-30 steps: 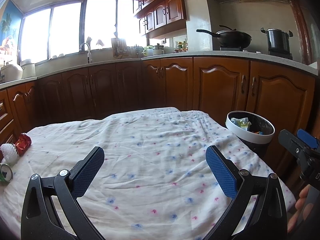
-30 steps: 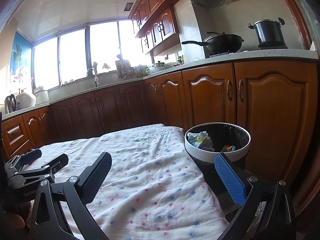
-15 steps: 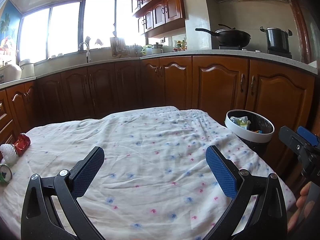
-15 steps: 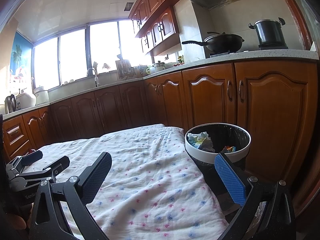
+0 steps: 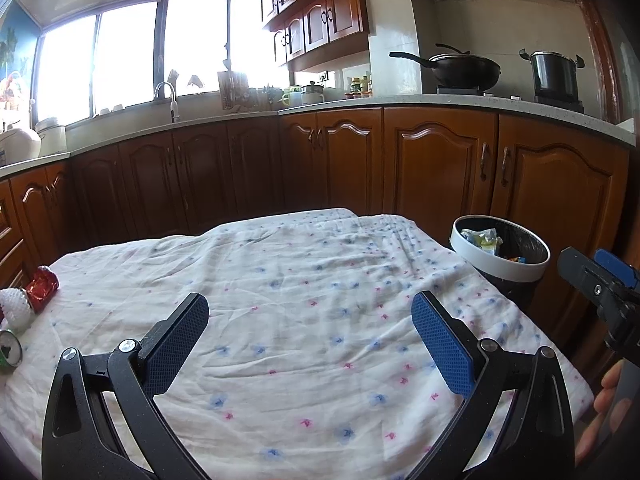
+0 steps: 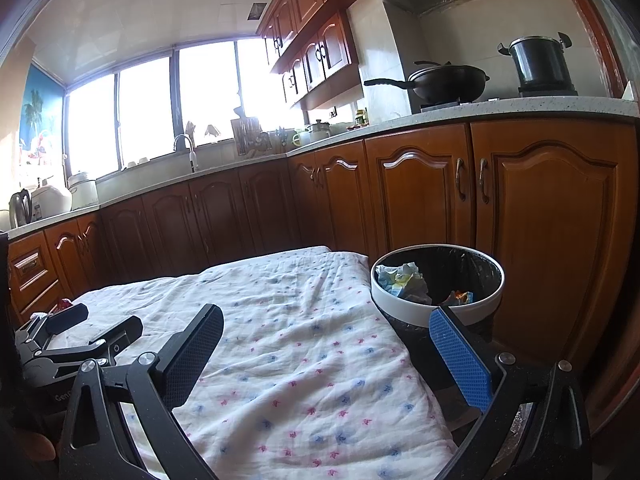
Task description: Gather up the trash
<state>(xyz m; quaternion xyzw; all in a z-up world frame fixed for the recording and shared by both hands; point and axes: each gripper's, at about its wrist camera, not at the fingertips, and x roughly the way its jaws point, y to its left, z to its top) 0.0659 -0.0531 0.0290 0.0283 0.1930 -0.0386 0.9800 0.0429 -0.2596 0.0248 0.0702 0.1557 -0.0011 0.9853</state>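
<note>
At frame edges: several items are cut off. The green can at 9 o'clock in the left wrist view shows only its top end; the white knobbly ball beside it is half out of frame; the person's hand at 4 o'clock shows only as blurred fingers.
Hard to make out: in the right wrist view the table trash is a red and white speck behind the other gripper's fingers; the small orange scraps deep in the bin cannot be identified.
Left gripper: jaws spread wide, nothing between them, blue pads facing inward, raised over the cloth; contact with it cannot be judged.
Right gripper: jaws likewise wide apart and empty; the right pad overlaps the bin's near rim in the picture, though contact cannot be told.
Cross views: each gripper appears in the other's camera, the left at 9 o'clock in the right view, the right at 3 o'clock in the left view, partly cropped.
Table cloth: white, wrinkled, dotted with small blue and pink flowers; covers the whole table.
Trash on the table: red crumpled wrapper, touching the white ball, with the can just beside, all at 9 o'clock near the cloth's left edge, well apart from both grippers.
Trash bin: round, white rim, black liner, standing just beside the table's right edge at 2 o'clock; holds crumpled pale paper against its left wall.
Background: brown cabinets, a wok and a pot on the counter at 1 o'clock.
</note>
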